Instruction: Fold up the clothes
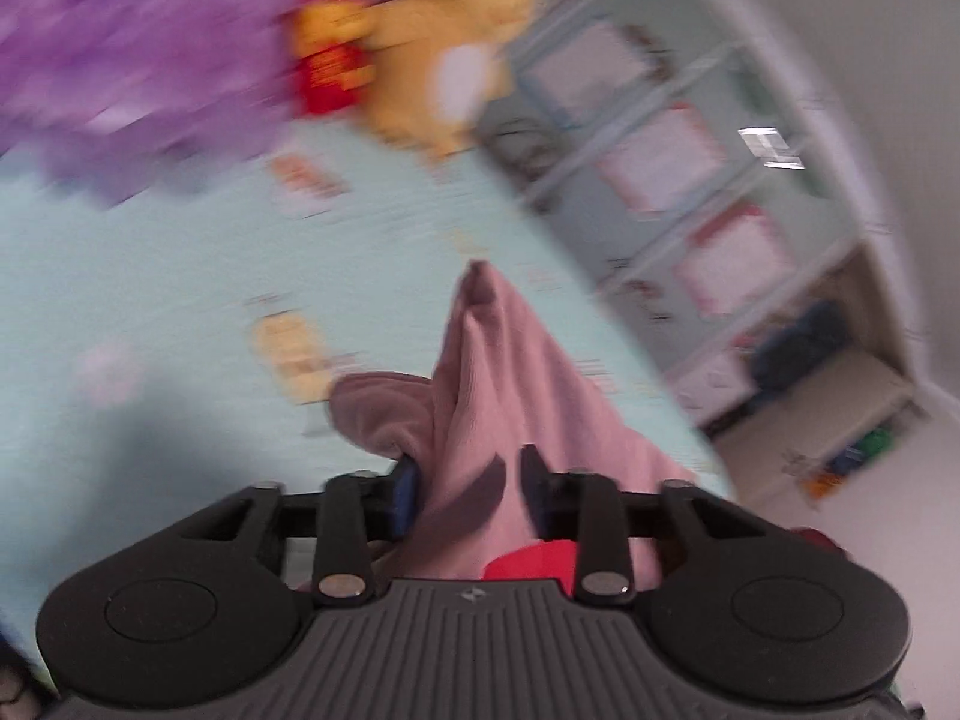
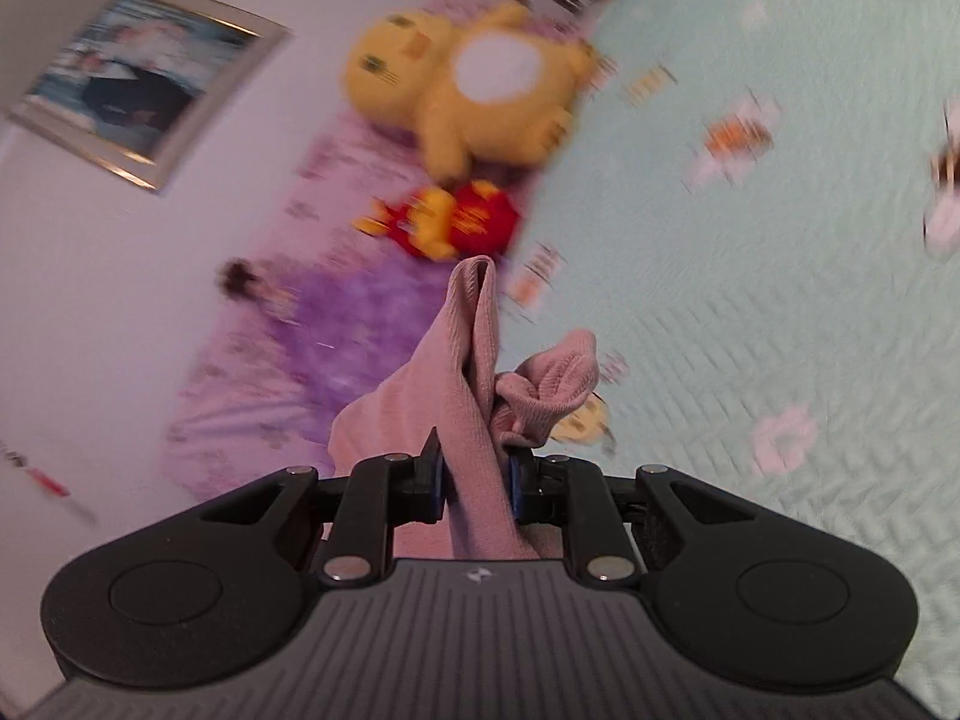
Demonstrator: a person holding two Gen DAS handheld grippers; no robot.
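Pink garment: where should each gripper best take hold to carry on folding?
By the bunched edge folds of the pink garment, each gripper coming from its own side. The right gripper pinches a narrow pleat; the left gripper stands wider around its fold, so regrip there.

We count 2 hand-held grippers: the left hand-held gripper [image 1: 471, 495] and the right hand-held gripper [image 2: 477, 480], 1 per wrist view. We see 1 pink garment [image 2: 468, 396], w/ folds running between both sets of fingers. Plush toys: 2, i.e. 1 big yellow plush [image 2: 480, 90] and 1 small red-and-yellow plush [image 2: 450, 219]. We get 1 purple blanket [image 2: 342, 324], 1 mint bedspread [image 2: 750, 276], 1 framed picture [image 2: 138, 78] on the wall, and 1 shelf unit [image 1: 678, 180]. Shelf compartments are too blurred, so approx. count only: several.
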